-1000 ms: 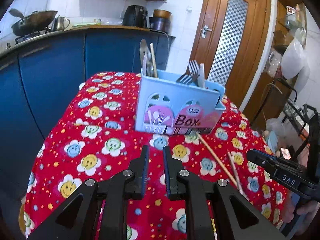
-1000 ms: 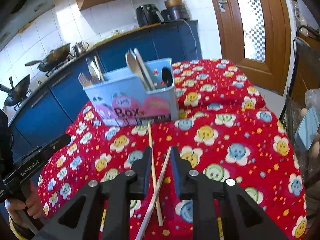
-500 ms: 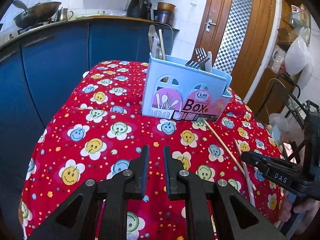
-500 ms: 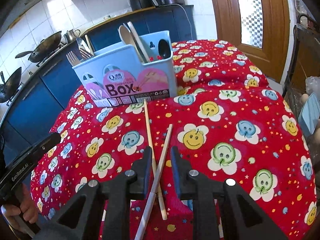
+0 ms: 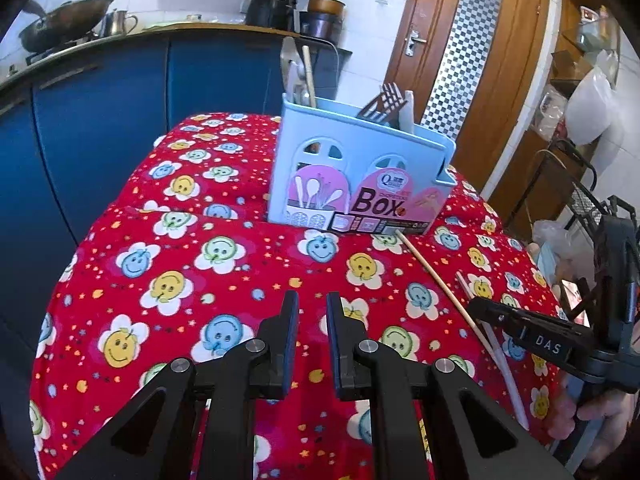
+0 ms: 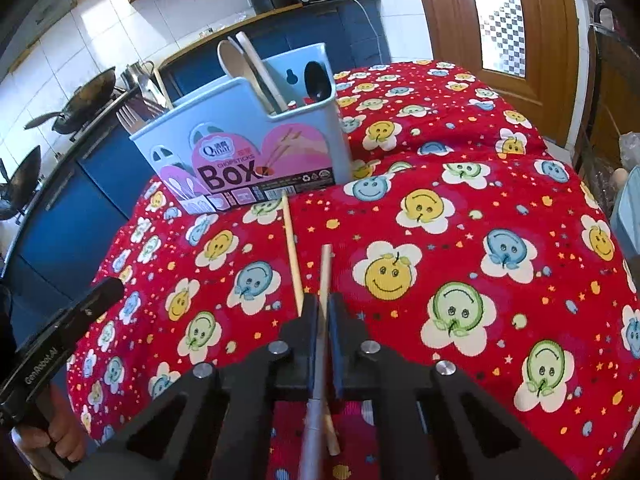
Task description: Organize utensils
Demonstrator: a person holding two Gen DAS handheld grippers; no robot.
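Note:
A light blue utensil box [image 5: 360,184] stands on the red smiley tablecloth [image 5: 224,280], also in the right wrist view [image 6: 248,152]. It holds forks [image 5: 386,100], spoons and wooden spatulas [image 6: 244,64]. Two chopsticks lie in front of it. My right gripper [image 6: 323,308] is shut on the pale chopstick [image 6: 325,276]; the wooden chopstick [image 6: 291,252] lies just left of it, its tip against the box. My left gripper [image 5: 312,312] is slightly open and empty, above the cloth. The right gripper also shows in the left wrist view [image 5: 496,316].
Blue kitchen cabinets [image 5: 100,120] with woks and appliances on the counter stand behind the table. A wooden door [image 5: 460,60] is at the back right. A wire rack and bags [image 5: 580,184] stand right of the table. The cloth drops off at the table edges.
My right gripper has moved forward and shut on the pale chopstick. My left gripper has come a little closer to the box and stays open.

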